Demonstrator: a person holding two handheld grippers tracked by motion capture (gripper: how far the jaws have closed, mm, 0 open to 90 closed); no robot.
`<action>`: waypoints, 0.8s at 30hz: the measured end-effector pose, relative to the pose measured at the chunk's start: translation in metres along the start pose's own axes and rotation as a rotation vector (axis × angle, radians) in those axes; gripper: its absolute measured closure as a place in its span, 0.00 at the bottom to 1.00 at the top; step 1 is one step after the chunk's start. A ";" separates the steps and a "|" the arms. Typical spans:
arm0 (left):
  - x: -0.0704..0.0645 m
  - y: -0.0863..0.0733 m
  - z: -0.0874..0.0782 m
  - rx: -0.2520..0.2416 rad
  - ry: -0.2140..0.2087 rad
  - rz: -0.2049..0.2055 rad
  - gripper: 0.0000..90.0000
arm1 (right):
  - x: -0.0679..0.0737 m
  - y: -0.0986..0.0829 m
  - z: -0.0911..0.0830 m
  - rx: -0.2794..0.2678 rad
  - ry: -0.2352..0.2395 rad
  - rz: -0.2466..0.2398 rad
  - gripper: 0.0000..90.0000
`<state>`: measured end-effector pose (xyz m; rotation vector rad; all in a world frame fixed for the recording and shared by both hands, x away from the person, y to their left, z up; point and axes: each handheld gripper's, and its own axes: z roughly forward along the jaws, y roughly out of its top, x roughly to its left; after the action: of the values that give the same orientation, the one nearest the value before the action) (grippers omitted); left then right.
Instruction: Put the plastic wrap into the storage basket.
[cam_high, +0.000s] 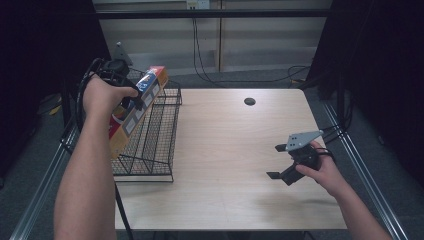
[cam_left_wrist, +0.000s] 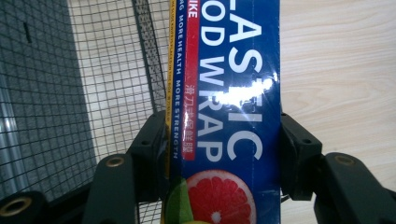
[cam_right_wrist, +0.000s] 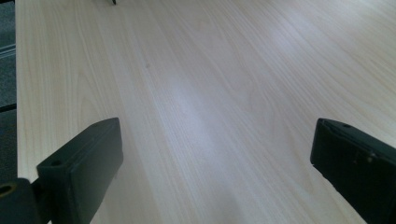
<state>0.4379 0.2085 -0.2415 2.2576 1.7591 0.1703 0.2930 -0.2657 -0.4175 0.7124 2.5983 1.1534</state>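
Observation:
A long box of plastic food wrap (cam_high: 135, 110), blue and yellow with a grapefruit picture, hangs tilted over the black wire basket (cam_high: 150, 150) at the table's left. My left gripper (cam_high: 131, 100) is shut on it; in the left gripper view both black jaws press the sides of the box (cam_left_wrist: 229, 112), with the basket's mesh (cam_left_wrist: 93, 93) below. My right gripper (cam_high: 277, 161) stands open a little above the table at the right, with nothing but bare wood between its jaws in the right gripper view (cam_right_wrist: 215, 154).
The light wooden table (cam_high: 230, 150) has a dark cable hole (cam_high: 249, 101) near its far edge. Metal rails (cam_high: 360, 165) run along both sides of the table. Cables hang against the wall behind.

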 end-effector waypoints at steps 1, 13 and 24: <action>0.001 0.000 0.000 0.003 0.001 -0.002 0.50 | 0.000 0.000 0.000 -0.001 0.000 0.000 0.03; 0.017 -0.001 -0.001 0.006 0.014 -0.036 0.50 | -0.001 0.000 0.000 -0.010 0.000 0.004 0.03; 0.031 -0.005 -0.004 -0.008 0.036 -0.092 0.50 | -0.001 0.000 0.001 -0.009 0.001 0.005 0.03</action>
<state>0.4405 0.2397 -0.2413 2.1750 1.8731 0.2006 0.2939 -0.2660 -0.4182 0.7175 2.5920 1.1659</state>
